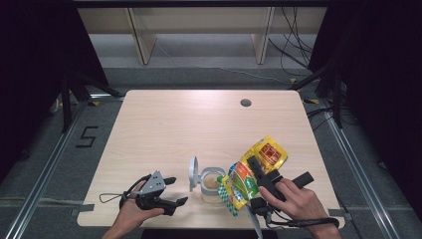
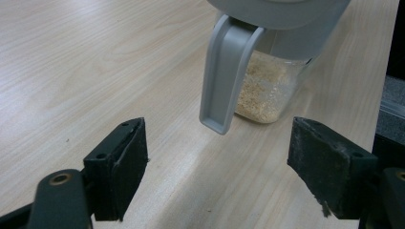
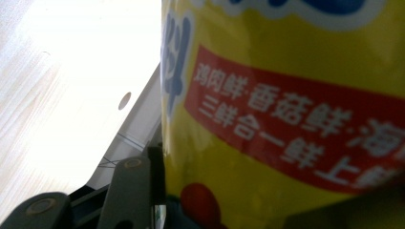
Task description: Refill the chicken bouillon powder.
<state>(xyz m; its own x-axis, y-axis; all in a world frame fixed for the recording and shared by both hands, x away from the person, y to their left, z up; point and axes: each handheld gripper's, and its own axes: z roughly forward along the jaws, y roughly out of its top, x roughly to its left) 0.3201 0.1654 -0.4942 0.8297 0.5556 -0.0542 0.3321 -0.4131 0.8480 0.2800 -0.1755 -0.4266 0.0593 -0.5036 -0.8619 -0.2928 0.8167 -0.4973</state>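
A clear jar [image 1: 211, 184] with pale granules in it stands near the table's front edge, its grey flip lid [image 1: 193, 173] swung open to the left. My right gripper [image 1: 280, 168] is shut on a yellow printed pouch [image 1: 249, 177], which tilts down toward the jar's mouth. In the right gripper view the pouch [image 3: 286, 71] sits between the jaws of that gripper [image 3: 248, 200]. My left gripper [image 1: 178, 190] rests open on the table, left of the jar. Its own view has the jar [image 2: 267, 90] and the lid's grey tab [image 2: 224, 81] just beyond the open gripper [image 2: 219, 143].
The wooden table [image 1: 164, 124] stretches bare behind the jar, with a cable hole [image 1: 245, 103] at the back right. A pale shelf unit [image 1: 199, 30] stands beyond the table, and cables [image 1: 293, 50] trail on the floor to its right.
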